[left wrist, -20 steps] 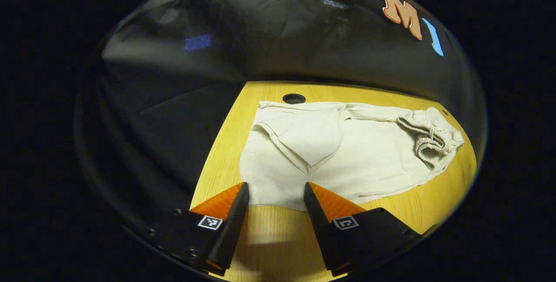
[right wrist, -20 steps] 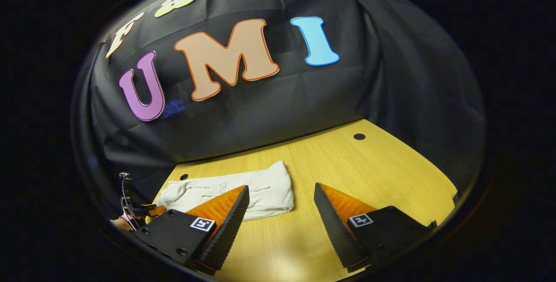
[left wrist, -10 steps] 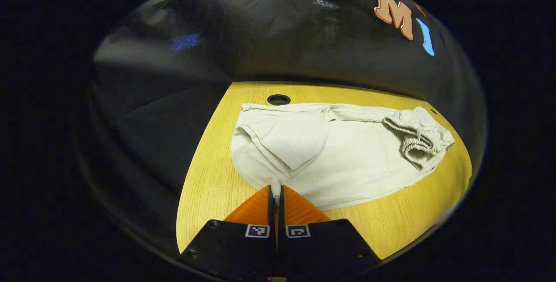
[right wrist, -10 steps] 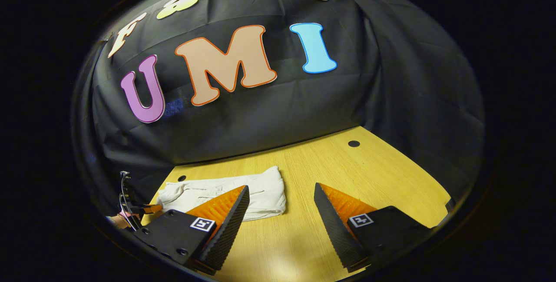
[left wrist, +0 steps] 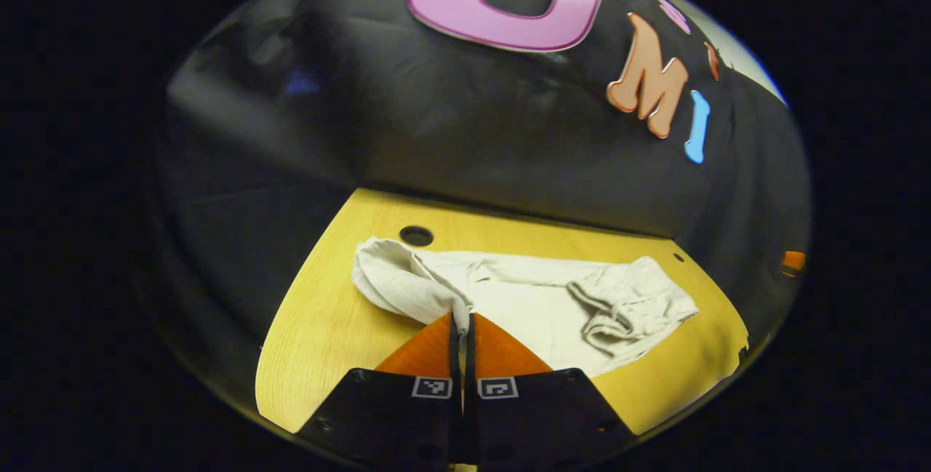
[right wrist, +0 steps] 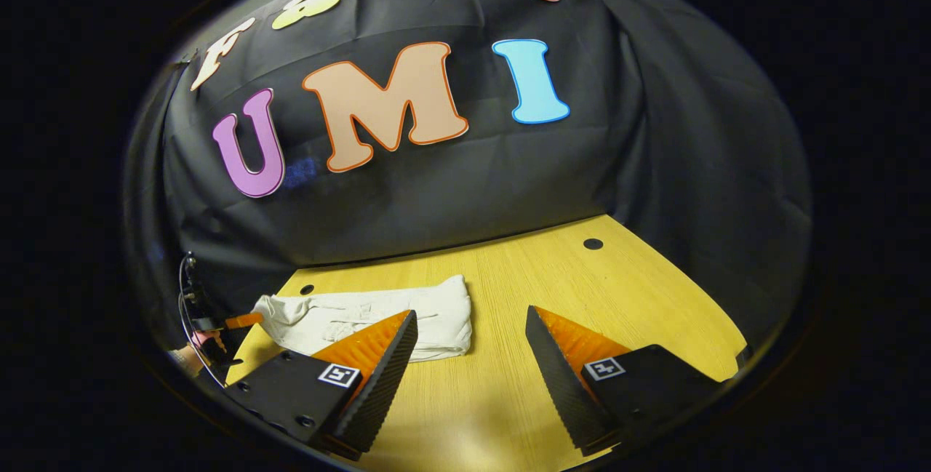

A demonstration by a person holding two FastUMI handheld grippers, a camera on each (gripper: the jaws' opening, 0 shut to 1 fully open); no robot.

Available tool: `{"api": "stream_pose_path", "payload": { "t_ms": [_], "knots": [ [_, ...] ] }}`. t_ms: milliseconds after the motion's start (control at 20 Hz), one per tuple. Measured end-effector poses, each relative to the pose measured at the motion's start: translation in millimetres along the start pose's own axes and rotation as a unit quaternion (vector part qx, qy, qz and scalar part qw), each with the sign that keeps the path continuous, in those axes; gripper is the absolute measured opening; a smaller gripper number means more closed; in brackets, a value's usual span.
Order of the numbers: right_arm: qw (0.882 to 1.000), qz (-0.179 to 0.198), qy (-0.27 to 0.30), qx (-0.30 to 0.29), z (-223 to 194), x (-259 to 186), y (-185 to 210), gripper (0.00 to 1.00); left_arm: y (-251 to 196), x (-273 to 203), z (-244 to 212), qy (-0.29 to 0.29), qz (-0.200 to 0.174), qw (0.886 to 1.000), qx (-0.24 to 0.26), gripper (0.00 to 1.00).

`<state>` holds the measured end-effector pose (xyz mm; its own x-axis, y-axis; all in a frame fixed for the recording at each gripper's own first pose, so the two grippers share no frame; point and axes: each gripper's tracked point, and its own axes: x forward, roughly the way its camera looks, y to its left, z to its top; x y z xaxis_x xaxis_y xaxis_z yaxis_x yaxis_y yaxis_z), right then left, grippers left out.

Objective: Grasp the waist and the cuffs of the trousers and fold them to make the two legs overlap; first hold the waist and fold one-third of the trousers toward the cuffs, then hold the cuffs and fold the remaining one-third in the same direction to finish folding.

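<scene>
Left hand-held gripper (left wrist: 461, 323) clenched on a cuff-end fold of the trousers (left wrist: 524, 305), raising it off the counter (left wrist: 320, 334), apparently to overlap the legs. Right hand-held gripper (right wrist: 471, 330) released, hovering beside the waist end

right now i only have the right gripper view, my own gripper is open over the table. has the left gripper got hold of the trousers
observer: yes. In the left gripper view the left gripper is shut on the trousers, pinching a bit of cloth at the cuff end.
operator: is that end flat or off the table
observer: off it. The cloth rises from the table up to the pinch in a bunched fold.
operator: and the waist
observer: the ribbed waistband lies crumpled at the end away from the pinch, down on the table, with nothing gripping it.
</scene>
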<state>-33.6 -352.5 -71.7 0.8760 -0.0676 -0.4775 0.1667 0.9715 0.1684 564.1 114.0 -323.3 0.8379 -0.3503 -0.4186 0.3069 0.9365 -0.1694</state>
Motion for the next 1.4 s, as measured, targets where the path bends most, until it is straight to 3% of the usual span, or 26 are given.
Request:
{"api": "stream_pose_path", "payload": {
  "t_ms": [250,500,750,900,950,1000,1150,1200,1250,1400],
  "knots": [
    [1.000,0.014,-0.005,-0.004,7.8,-1.4,-19.3,0.96,-112.6,7.3,62.9,-0.044,-0.074,0.995,0.045,0.00],
    [1.000,0.015,-0.003,-0.005,12.1,2.7,-54.2,0.96,-239.7,20.2,93.9,-0.060,-0.154,0.980,0.112,0.00],
    [1.000,0.007,-0.003,-0.006,13.4,6.2,-91.4,0.96,-321.0,45.8,35.2,0.011,-0.191,0.962,0.194,0.00],
    [1.000,0.008,0.004,0.003,7.6,6.8,-103.4,0.96,-350.2,62.8,-10.3,0.047,-0.202,0.956,0.206,0.00],
    [1.000,0.012,0.007,0.006,5.6,6.8,-102.9,0.90,-361.5,61.7,-26.1,0.055,-0.209,0.956,0.198,0.03],
    [1.000,0.016,0.010,0.009,3.1,7.9,-101.6,0.96,-373.1,65.7,-35.4,0.058,-0.218,0.956,0.186,0.13],
    [0.999,0.035,0.019,0.006,-6.4,6.4,-85.6,0.96,-390.1,63.9,-35.6,0.040,-0.214,0.967,0.128,0.86],
    [0.999,0.043,0.021,0.004,-8.0,4.7,-77.5,0.90,-393.6,61.4,-32.5,0.026,-0.211,0.971,0.106,0.98],
    [0.998,0.050,0.021,0.005,-9.9,4.3,-69.2,0.96,-392.4,54.2,-26.5,0.018,-0.203,0.975,0.089,0.96],
    [0.997,0.078,0.021,0.017,-13.1,1.6,-39.7,0.96,-384.0,38.6,-11.9,0.005,-0.188,0.979,0.078,0.94]
  ]
}}
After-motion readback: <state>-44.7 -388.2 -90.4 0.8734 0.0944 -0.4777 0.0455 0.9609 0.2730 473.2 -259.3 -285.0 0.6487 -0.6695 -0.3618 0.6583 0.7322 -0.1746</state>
